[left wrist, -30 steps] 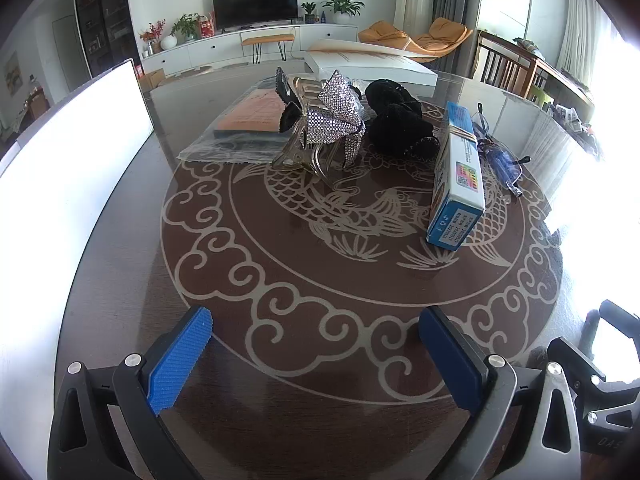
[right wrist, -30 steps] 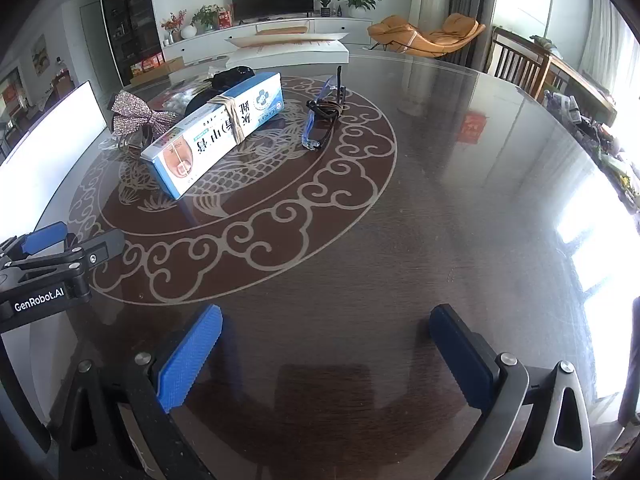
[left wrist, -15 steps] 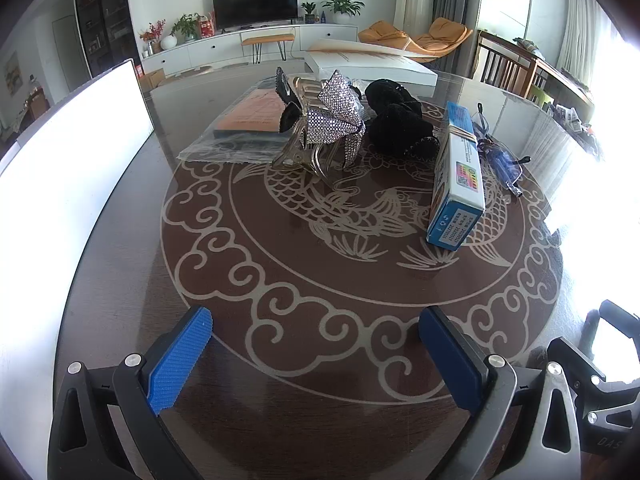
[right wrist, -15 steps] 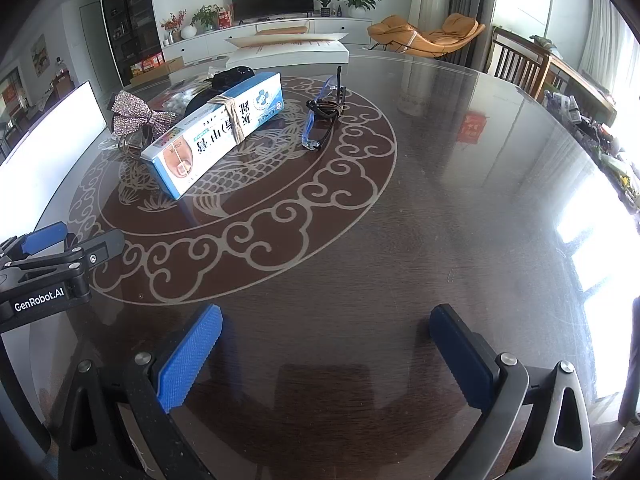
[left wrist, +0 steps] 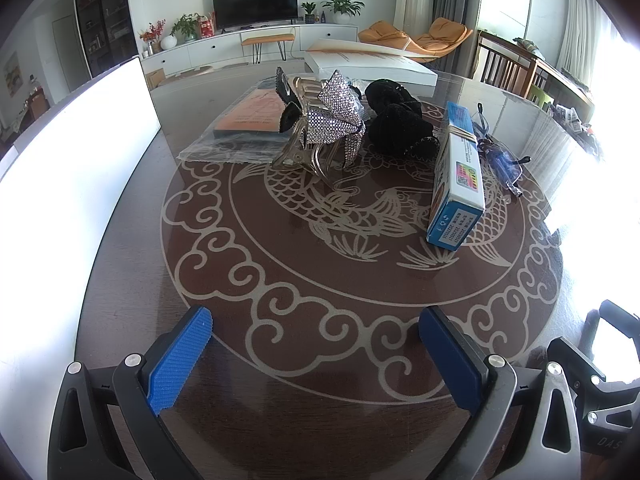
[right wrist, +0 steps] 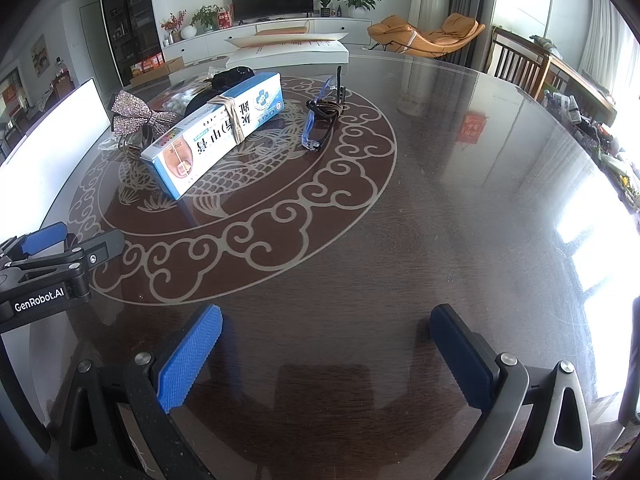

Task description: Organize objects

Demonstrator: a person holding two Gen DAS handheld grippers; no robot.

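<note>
A rhinestone bow hair clip [left wrist: 332, 120] lies on the round glass table [left wrist: 320, 280], with a black scrunchie [left wrist: 396, 120] to its right. A blue and white box [left wrist: 458, 176] bound with rubber bands lies further right, and blue glasses [left wrist: 500, 156] beyond it. A bagged flat packet [left wrist: 244, 128] lies at the back left. My left gripper [left wrist: 316, 344] is open and empty, well short of them. In the right wrist view the box [right wrist: 216, 132], glasses [right wrist: 324, 116] and bow [right wrist: 140, 114] lie far ahead left of my open, empty right gripper [right wrist: 328, 340].
A bright white panel [left wrist: 68, 168] stands along the table's left edge. A white flat box [left wrist: 368, 64] lies at the table's far side. Chairs [right wrist: 516, 60] stand at the back right. The left gripper's body [right wrist: 44, 264] shows at the right wrist view's left edge.
</note>
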